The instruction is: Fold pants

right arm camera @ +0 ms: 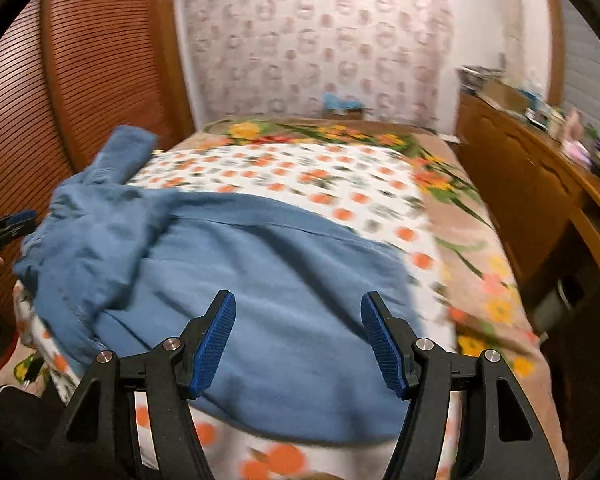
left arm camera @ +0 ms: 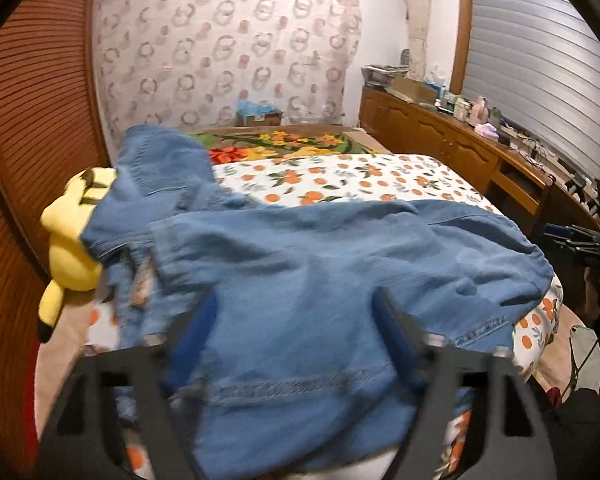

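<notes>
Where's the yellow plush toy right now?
Left wrist view, far left: the yellow plush toy lies at the bed's edge by the wooden slatted panel, partly under the pants.

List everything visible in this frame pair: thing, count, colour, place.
pants: one, blue denim, rumpled across near end of bed
sheet: one, white with orange fruit print, on bed
blanket: one, tan floral, under sheet
plush toy: one, yellow, bed's left edge
cabinet: one, brown wood, cluttered top, right wall
box: one, brown, behind bed
left gripper: black, blue pads, open over pants
right gripper: black, blue pads, open over pants
</notes>
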A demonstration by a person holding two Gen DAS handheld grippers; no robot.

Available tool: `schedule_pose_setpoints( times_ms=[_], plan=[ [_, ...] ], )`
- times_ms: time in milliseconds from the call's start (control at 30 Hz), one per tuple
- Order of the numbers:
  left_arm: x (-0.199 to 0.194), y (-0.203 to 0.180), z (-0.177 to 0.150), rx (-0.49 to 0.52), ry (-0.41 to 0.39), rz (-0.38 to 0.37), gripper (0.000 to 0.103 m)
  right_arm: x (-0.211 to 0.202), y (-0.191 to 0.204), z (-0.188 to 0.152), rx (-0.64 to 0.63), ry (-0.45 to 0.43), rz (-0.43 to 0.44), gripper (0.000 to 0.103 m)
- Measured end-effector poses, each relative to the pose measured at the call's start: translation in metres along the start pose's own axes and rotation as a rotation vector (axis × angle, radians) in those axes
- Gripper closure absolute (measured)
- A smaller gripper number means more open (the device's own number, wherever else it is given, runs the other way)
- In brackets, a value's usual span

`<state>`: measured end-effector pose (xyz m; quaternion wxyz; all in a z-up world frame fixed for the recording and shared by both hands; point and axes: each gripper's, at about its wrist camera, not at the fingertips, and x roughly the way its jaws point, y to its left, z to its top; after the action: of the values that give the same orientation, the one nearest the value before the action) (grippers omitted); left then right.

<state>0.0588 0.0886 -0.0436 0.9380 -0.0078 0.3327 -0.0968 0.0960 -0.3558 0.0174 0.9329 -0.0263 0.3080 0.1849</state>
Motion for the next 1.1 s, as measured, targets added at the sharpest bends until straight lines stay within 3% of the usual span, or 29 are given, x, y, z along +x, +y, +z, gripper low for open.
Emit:
schedule_pose_setpoints(
  times_ms=[200, 400, 500, 733, 967, 1100],
  plan=[
    [0.017, -0.034, 0.010, 0.022, -0.002, -0.052, 0.021, -0.016, -0.044, -0.030, 0.067, 0.025, -0.076, 0.036],
    [0.029, -0.057, 0.014, 0.033, 0.018, -0.089, 0.021, -0.021, -0.069, -0.050, 0.106, 0.053, -0.082, 0.036],
    [0.034, -0.067, 0.015, 0.050, 0.032, -0.093, 0.021, -0.019, -0.074, -0.055, 0.106, 0.057, -0.067, 0.036],
    [0.033, -0.078, 0.015, 0.058, 0.037, -0.093, 0.021, -0.002, -0.064, -0.057, 0.077, 0.090, -0.073, 0.049],
    [0.035, -0.082, 0.014, 0.059, 0.045, -0.082, 0.021, 0.007, -0.061, -0.052, 0.057, 0.108, -0.086, 0.052],
    [0.035, -0.082, 0.013, 0.061, 0.045, -0.076, 0.021, 0.007, -0.061, -0.053, 0.043, 0.103, -0.108, 0.063]
  ],
)
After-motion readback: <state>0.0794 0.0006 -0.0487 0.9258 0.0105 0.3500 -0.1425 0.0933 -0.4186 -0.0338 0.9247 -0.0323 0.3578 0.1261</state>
